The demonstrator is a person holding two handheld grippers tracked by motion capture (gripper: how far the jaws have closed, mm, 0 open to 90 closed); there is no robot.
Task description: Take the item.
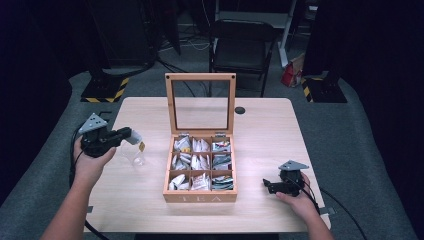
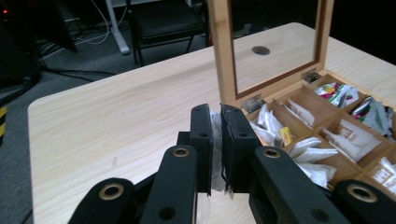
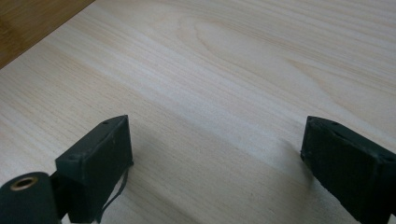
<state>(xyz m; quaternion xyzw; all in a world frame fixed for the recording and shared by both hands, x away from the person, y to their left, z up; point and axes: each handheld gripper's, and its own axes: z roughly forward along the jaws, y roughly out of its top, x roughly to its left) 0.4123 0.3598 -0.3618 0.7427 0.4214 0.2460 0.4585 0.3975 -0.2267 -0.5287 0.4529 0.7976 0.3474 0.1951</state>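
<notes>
Clearly the small white paper tea bag (image 1: 134, 138) with its yellow tag sits pinched in the left gripper (image 1: 131, 135), jaws closed nearly together on it, just above the clear glass cup (image 1: 132, 156) left of the open wooden tea box (image 1: 200, 196). To do this well, centre it over the rim before letting go. Its long axis seems to hang downward, tag lowest. The right gripper (image 3: 215, 154) rests wide open, holding nothing, on the pale wooden table (image 1: 260, 130).

chair (image 1: 242, 46) behind table | red bag (image 1: 292, 73) on floor | striped stand bases (image 1: 106, 90)
</notes>
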